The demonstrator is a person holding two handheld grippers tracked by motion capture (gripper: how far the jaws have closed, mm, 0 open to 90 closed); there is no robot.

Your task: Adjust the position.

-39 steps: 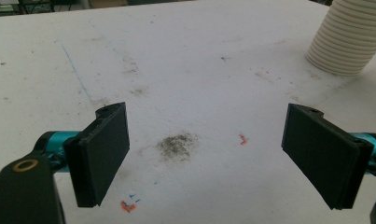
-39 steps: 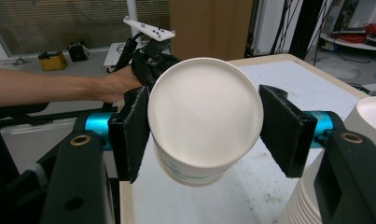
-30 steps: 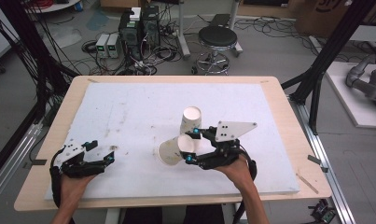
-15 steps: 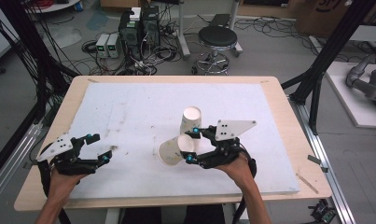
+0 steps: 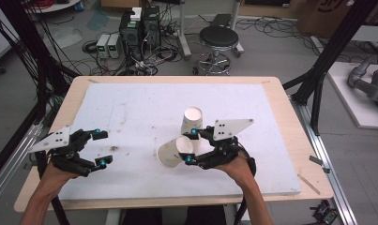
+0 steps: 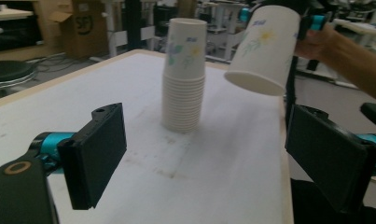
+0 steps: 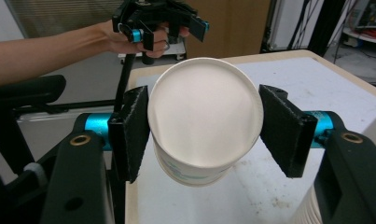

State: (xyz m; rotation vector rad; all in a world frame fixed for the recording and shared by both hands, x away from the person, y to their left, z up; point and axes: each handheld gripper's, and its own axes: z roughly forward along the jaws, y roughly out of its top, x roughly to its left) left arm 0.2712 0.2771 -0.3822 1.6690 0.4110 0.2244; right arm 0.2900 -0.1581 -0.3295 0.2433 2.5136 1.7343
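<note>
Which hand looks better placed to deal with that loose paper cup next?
The right. The right gripper already clamps the single cup by its base, just beside the cup stack. The left gripper is open and holds nothing, well away toward the table's left edge.

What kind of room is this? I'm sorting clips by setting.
Most likely a robotics lab or workshop: computer towers with tangled cables on the floor, a black frame beside the table, and cardboard boxes behind.
</note>
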